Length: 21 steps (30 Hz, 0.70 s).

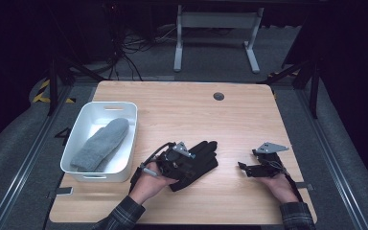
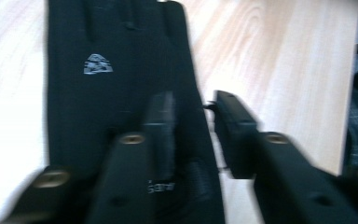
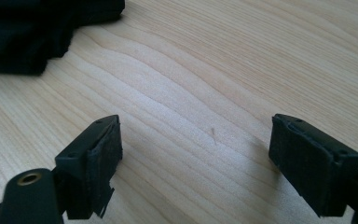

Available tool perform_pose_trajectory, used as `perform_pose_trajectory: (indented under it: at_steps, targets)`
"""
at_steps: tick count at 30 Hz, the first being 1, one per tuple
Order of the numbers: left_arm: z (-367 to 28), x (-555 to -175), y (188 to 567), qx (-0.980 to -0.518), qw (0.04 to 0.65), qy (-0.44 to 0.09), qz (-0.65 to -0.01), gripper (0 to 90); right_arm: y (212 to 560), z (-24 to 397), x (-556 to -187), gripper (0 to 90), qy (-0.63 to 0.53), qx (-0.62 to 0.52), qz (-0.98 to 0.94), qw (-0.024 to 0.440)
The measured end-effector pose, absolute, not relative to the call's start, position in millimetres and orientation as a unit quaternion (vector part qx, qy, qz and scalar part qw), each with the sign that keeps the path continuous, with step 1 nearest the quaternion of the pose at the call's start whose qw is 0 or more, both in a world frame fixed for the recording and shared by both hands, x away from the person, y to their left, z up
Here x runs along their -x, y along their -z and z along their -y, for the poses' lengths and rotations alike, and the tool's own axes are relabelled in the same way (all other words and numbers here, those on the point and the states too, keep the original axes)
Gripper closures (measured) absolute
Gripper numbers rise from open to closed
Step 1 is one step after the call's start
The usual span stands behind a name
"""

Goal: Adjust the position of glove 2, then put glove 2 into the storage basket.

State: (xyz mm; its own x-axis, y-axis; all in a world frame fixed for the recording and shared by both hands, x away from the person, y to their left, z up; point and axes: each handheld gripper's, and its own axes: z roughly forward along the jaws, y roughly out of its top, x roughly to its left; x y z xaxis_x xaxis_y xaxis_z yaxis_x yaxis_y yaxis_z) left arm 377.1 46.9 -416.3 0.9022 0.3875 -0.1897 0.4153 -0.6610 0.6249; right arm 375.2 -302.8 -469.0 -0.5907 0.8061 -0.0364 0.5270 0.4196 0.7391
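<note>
One white bin (image 1: 79,139) stands at the desk's (image 1: 230,120) left side and holds a single grey mitten (image 1: 100,143), lying lengthwise inside it. Just right of the bin, a black glove (image 1: 203,155) lies flat on the wood. The left tool (image 1: 184,155) hangs over the glove's cuff end, its jaws parted with the glove's edge between them, not pinched. The right tool (image 1: 243,167) rests low over bare wood, well apart from the glove, jaws spread wide around nothing.
</note>
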Motion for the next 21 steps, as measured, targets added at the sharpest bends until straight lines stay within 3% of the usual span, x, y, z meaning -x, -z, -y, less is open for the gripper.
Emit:
perform_pose_trajectory:
  at_steps: [3, 6, 8, 16, 21]
  targets:
    - [-47.4, -384.4, 414.6, -0.907, 0.355, 0.011, -0.227, 44.4, 468.9, 302.5, -375.4, 16.8, -0.352, -0.408, -0.819, 0.198]
    - [-47.1, -389.3, 414.4, -0.906, 0.359, 0.006, -0.226, 39.1, 468.9, 302.4, -375.5, 16.6, -0.351, -0.408, -0.819, 0.198]
    - [-44.7, -395.8, 415.8, -0.909, 0.349, -0.004, -0.228, 28.4, 468.8, 302.4, -375.7, 16.4, -0.35, -0.408, -0.819, 0.198]
    - [-41.4, -409.3, 424.8, -0.906, 0.345, -0.014, -0.246, 16.2, 468.8, 302.3, -375.6, 16.3, -0.35, -0.409, -0.819, 0.198]
    - [-38.1, -412.3, 430.6, -0.909, 0.336, -0.009, -0.245, 14.8, 468.9, 302.2, -375.6, 16.3, -0.35, -0.409, -0.819, 0.198]
